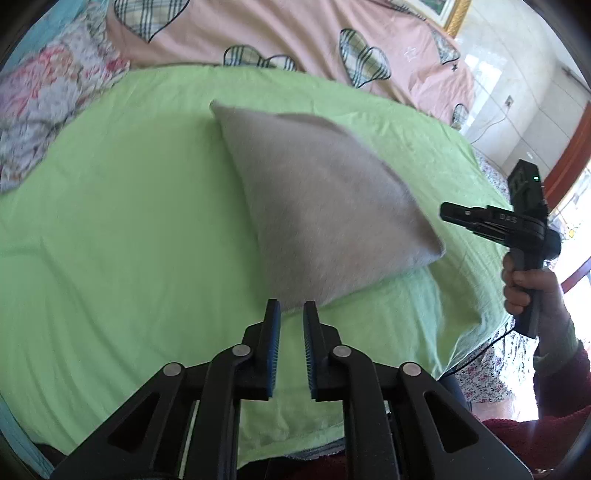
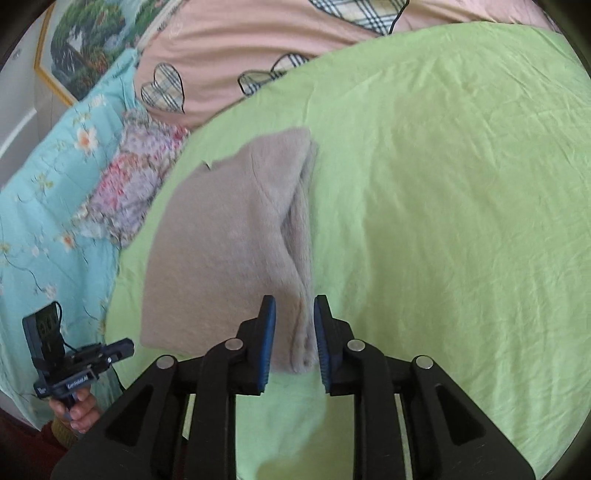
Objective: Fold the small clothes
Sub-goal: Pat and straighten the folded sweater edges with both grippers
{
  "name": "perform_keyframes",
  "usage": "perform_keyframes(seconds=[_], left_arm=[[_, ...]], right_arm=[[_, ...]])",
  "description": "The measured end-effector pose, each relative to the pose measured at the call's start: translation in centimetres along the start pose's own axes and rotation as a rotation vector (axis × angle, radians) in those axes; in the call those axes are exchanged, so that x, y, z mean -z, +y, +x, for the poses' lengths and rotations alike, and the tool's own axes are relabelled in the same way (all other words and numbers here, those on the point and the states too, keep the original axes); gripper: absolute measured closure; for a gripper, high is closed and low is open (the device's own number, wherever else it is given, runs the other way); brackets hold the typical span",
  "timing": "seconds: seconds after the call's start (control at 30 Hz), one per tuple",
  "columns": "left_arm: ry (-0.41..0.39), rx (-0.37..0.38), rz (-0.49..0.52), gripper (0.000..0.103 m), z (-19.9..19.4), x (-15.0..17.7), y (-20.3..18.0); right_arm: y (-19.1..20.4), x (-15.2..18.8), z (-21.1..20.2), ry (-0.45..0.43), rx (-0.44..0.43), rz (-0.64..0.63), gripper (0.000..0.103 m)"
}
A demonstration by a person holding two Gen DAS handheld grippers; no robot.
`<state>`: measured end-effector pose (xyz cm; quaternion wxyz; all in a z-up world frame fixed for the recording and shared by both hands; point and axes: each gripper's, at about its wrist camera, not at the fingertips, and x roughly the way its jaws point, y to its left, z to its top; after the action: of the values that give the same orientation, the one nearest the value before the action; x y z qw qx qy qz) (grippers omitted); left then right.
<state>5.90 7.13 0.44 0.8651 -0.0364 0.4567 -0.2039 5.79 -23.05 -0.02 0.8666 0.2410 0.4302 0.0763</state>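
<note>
Garment: a beige fuzzy garment (image 1: 325,206) lies folded on the green sheet (image 1: 129,221), near the sheet's middle; in the right wrist view (image 2: 225,240) its layered edge runs along the right side, with a small tag at the top left.
Shape: roughly triangular in the left wrist view, with one corner far up the bed and one pointing toward the right gripper; edges are blurred.
Left gripper: the left gripper (image 1: 291,314) hangs above the sheet just short of the garment's near edge; its jaws stand a narrow gap apart with nothing between them, only green sheet showing through.
Right gripper: the right gripper (image 2: 294,306) hangs over the garment's near right corner; its jaws stand a narrow gap apart, the layered edge shows in the gap below, and the pads do not press on it.
Hands: a hand (image 1: 524,288) grips the right gripper's handle; another hand (image 2: 79,408) grips the left one's.
Sheet: wrinkled, spread over the bed.
Around: a pink cover (image 1: 295,33) with plaid hearts lies beyond the sheet, a floral cloth (image 2: 129,192) and a blue quilt (image 2: 48,184) to its left.
Wall: a framed picture (image 2: 88,40) hangs behind the bed.
</note>
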Motion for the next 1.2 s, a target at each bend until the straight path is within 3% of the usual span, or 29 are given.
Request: perform_keyframes(seconds=[0.07,0.3,0.53,0.6,0.67,0.8,1.03,1.2], left_arm=[[-0.024,0.008,0.008,0.082,0.0,-1.2,-0.1],[-0.063,0.035,-0.036,0.082,4.5,-7.4,0.2],[-0.054,-0.012,-0.038,0.082,10.2,-12.2,1.5],[-0.010,-0.035,-0.050,0.082,11.8,-12.5,2.5],[-0.011,-0.004,-0.066,0.082,12.4,-12.4,3.4],[-0.014,-0.023,-0.046,0.082,12.8,-12.5,3.3],[-0.050,-0.015,-0.034,0.086,9.6,-11.1,2.0],[-0.060,0.022,0.024,0.086,5.9,-7.5,0.2]], right_arm=[[0.6,-0.7,0.5,-0.020,-0.022,0.001,0.079],[3.0,-3.5,3.4,-0.029,-0.065,-0.029,0.069],[3.6,-6.4,7.3,-0.002,-0.066,-0.074,0.068],[3.2,-6.7,8.7,0.016,-0.027,-0.084,0.068],[2.3,-6.6,10.8,0.068,-0.011,-0.077,0.068],[1.1,-6.5,11.9,0.038,-0.045,-0.058,0.070],[2.5,-6.0,9.5,0.012,0.004,-0.080,0.069],[3.4,-4.0,5.9,-0.014,-0.003,-0.107,0.067]])
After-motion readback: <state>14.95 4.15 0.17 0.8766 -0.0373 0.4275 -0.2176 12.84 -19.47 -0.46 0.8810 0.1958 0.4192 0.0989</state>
